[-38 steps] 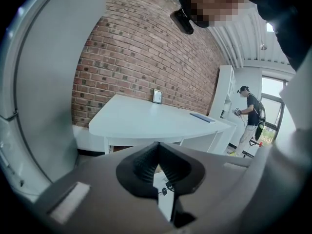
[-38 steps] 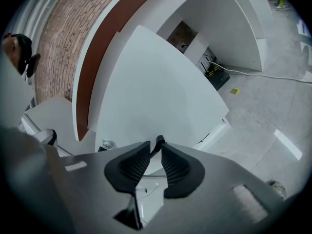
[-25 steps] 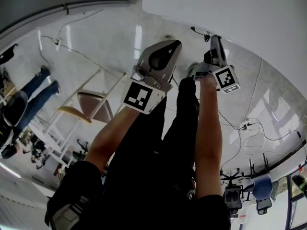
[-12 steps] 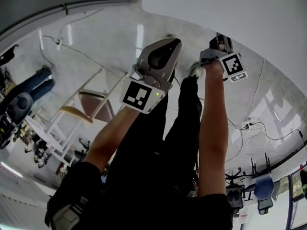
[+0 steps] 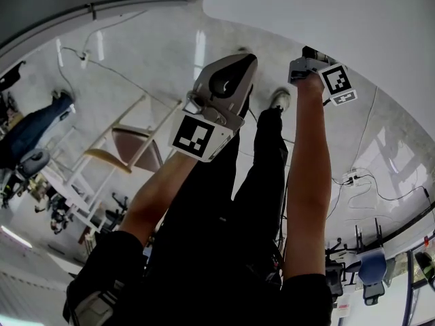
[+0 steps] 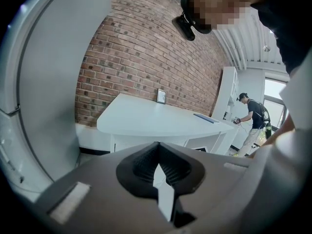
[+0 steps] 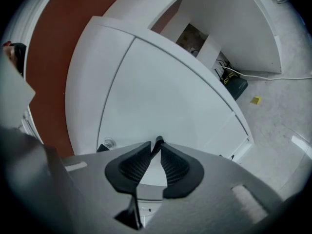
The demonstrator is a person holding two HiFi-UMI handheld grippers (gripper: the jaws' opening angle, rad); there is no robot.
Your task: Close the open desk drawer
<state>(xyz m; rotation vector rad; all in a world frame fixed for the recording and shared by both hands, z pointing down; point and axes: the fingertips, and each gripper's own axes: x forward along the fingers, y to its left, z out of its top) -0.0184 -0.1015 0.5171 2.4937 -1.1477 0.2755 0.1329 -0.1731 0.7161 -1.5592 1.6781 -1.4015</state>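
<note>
Your right gripper (image 5: 311, 58), head view: fingers hidden behind its own body. Counter (image 5: 326, 19): cut off at top and right edges. Bystander (image 5: 30, 124): blurred, cropped at left edge.

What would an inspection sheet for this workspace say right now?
Surface: white desk, seen from above.
Job's things: drawer not clearly made out in any view.
Clutter: small yellow scrap on the floor; dark box under the desk.
Tools: left tool shut, empty; right tool slightly apart, jaws have just been closing, nothing clearly between them.
Cables: white cable and a power strip on the floor.
Surroundings: brick wall, chair, another person.
</note>
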